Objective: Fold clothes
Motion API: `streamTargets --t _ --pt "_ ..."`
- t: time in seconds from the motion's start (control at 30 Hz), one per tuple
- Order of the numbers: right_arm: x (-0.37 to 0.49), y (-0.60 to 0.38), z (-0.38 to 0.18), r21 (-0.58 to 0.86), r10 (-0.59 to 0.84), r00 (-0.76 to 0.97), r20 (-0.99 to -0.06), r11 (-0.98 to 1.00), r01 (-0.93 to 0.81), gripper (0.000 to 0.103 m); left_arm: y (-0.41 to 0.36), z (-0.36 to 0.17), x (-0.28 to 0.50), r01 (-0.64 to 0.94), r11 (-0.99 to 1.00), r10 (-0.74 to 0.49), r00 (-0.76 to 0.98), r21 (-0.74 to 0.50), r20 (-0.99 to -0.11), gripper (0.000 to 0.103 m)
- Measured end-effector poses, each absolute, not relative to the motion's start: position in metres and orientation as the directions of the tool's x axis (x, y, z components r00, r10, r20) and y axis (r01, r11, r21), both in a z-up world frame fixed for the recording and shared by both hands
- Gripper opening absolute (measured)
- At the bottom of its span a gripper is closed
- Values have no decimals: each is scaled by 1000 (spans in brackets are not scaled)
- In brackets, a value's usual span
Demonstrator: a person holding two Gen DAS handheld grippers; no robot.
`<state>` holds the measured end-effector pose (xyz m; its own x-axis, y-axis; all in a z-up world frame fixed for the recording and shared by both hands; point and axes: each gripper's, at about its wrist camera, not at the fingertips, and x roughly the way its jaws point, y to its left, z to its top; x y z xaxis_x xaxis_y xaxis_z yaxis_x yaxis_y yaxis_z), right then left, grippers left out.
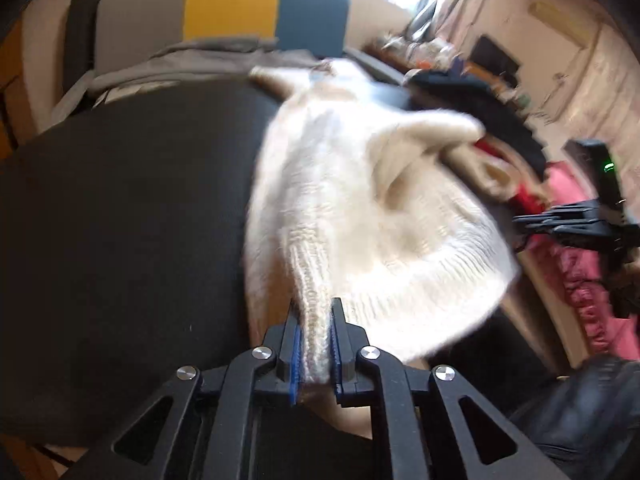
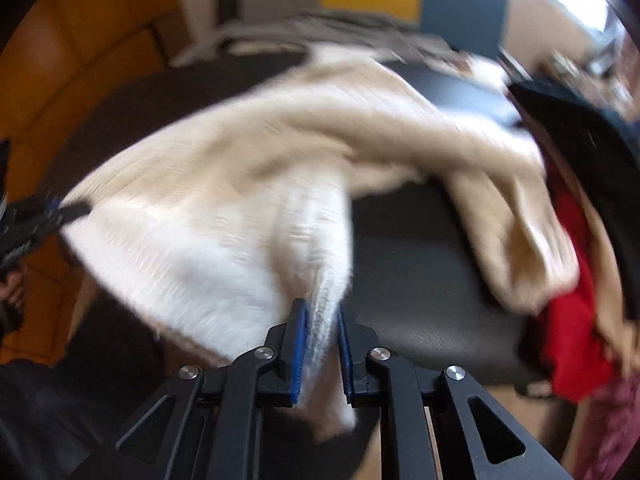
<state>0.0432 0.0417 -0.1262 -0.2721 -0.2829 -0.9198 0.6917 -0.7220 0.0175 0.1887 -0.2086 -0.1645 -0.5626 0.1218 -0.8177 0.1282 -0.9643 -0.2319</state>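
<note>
A cream knitted sweater (image 1: pixel 360 208) lies partly lifted over a black table (image 1: pixel 120 220). My left gripper (image 1: pixel 316 312) is shut on the sweater's ribbed hem, which runs between its blue pads. My right gripper (image 2: pixel 322 312) is shut on another part of the same hem of the sweater (image 2: pixel 248 184). The knit hangs stretched between the two grippers. In the left wrist view the right gripper (image 1: pixel 520 222) shows at the right edge. In the right wrist view the left gripper (image 2: pixel 60 210) shows at the left edge, pinching the cloth. The right wrist view is blurred.
A pile of other clothes, black (image 1: pixel 496 120), red (image 2: pixel 572 320) and beige, sits at the table's right side. Grey cloth (image 1: pixel 192 60) lies at the far edge before a grey, yellow and blue chair back (image 1: pixel 232 4). The black table top (image 2: pixel 420 280) shows bare under the sweater.
</note>
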Motion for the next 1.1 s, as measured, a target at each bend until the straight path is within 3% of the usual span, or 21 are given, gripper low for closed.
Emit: streamTargets --t 0.17,0.27,0.37,0.53,0.7,0.8,0.97,1.1 --pt "12 74 -141 157 -320 -211 -924 -819 552 5 -229 -163 182 187 -920 177 -587 -345 -790 18" --pt "-6 78 -130 313 -454 -193 -870 -811 494 6 -261 -150 180 250 -883 149 -653 -397 -742 19" --pt "-16 61 -116 380 -544 -209 -813 -767 517 10 -286 -146 163 316 -879 63 -666 -357 -743 19" --pt "-9 -16 -110 308 -552 -204 -808 -692 653 23 -295 -146 110 255 -901 99 -670 -352 -736 19" --pt "-16 -85 -141 253 -485 -126 -866 -640 726 24 -269 -169 48 147 -944 150 -606 -295 -781 19" --pt "-24 -101 -166 197 -404 -109 -908 -643 740 24 -262 -194 49 171 -956 109 -542 -237 -833 19" --pt "-30 -80 -170 87 -322 -175 -930 -658 748 21 -268 -200 81 248 -918 117 -575 -310 -810 19" --pt "-44 -55 -170 87 -313 -194 -930 -698 711 22 -259 -195 97 282 -909 88 -591 -308 -802 19"
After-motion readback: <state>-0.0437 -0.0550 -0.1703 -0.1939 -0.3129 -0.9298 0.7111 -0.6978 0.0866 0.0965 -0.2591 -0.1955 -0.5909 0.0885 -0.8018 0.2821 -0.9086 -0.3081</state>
